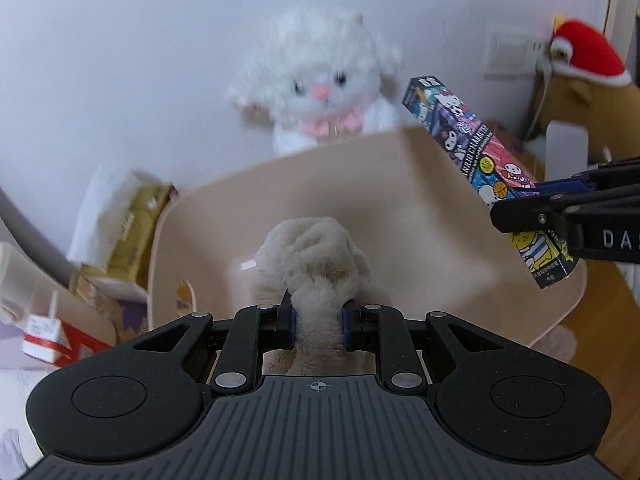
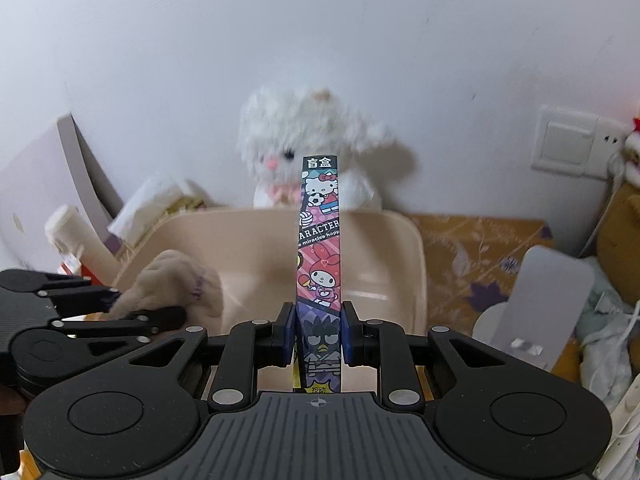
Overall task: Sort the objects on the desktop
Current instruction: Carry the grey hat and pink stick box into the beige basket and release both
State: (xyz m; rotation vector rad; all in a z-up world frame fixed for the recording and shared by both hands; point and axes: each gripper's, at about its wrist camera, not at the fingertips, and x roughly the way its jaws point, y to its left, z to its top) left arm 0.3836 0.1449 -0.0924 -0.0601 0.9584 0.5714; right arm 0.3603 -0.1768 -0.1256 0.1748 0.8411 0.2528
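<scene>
Beige plush fills the middle of the left wrist view: a soft toy (image 1: pixel 316 264) is pinched in the left gripper (image 1: pixel 319 322), whose blue-padded fingers (image 1: pixel 289 326) press into a narrowed part of it. The bulk of the toy bulges forward beyond the fingertips, hanging over the inside of a cream plastic basin (image 1: pixel 248 196). From the right wrist view the same soft toy (image 2: pixel 176 280) sits at the basin's left side, above its near rim.

The right gripper (image 2: pixel 319 332) is clamped on a long, slim cartoon-printed box (image 2: pixel 320 248), its pads squeezing the two narrow sides near the lower end. In that view the box's long axis runs straight ahead along the fingers, its free end with the black label pointing up and away toward the wall. In the left wrist view the box (image 1: pixel 476 156) lies on a slant above the basin's right edge, upper end toward the back left, lower end near the front right, with the right gripper (image 1: pixel 516 208) reaching in from the right.

Behind the basin (image 2: pixel 400 240) a white fluffy plush animal (image 2: pixel 316 152) sits against the wall, blurred. A tissue pack (image 1: pixel 120 220) lies to the left of the basin, and a wall switch (image 2: pixel 568 140) shows at the right.
</scene>
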